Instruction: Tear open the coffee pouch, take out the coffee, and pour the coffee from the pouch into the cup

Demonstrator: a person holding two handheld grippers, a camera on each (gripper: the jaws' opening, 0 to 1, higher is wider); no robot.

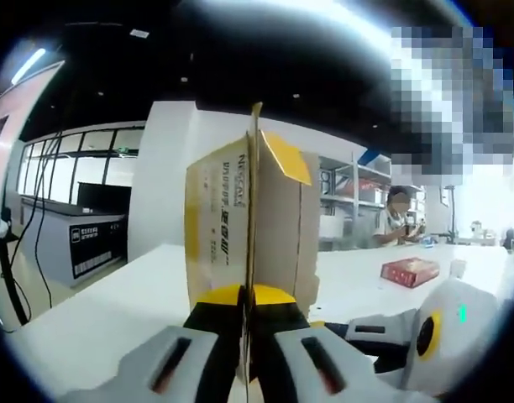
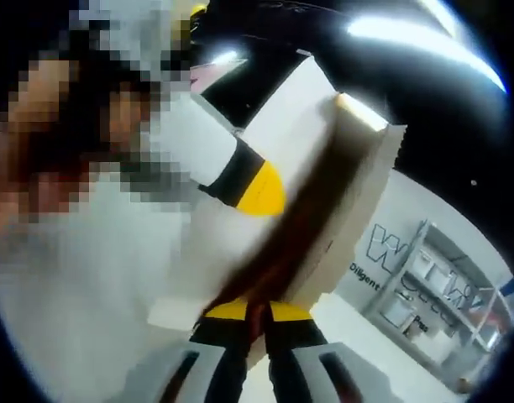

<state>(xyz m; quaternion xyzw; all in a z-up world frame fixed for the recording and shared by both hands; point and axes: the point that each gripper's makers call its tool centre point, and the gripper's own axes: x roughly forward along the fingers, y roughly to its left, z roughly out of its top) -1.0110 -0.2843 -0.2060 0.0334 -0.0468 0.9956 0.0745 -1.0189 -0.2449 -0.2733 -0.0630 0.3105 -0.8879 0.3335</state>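
Note:
A tan and yellow cardboard coffee carton with printed lettering is held up above the white table. My left gripper is shut on the carton's lower edge, its jaws pressed together on the card. An open yellow flap sticks out at the top. My right gripper comes in from the lower right. In the right gripper view the carton rises edge-on and blurred, and my right gripper is shut on its bottom. The left gripper reaches in from the left.
A red box and a small pale object lie on the table at the right. A person sits beyond the table by metal shelves. A dark counter stands at the left by windows.

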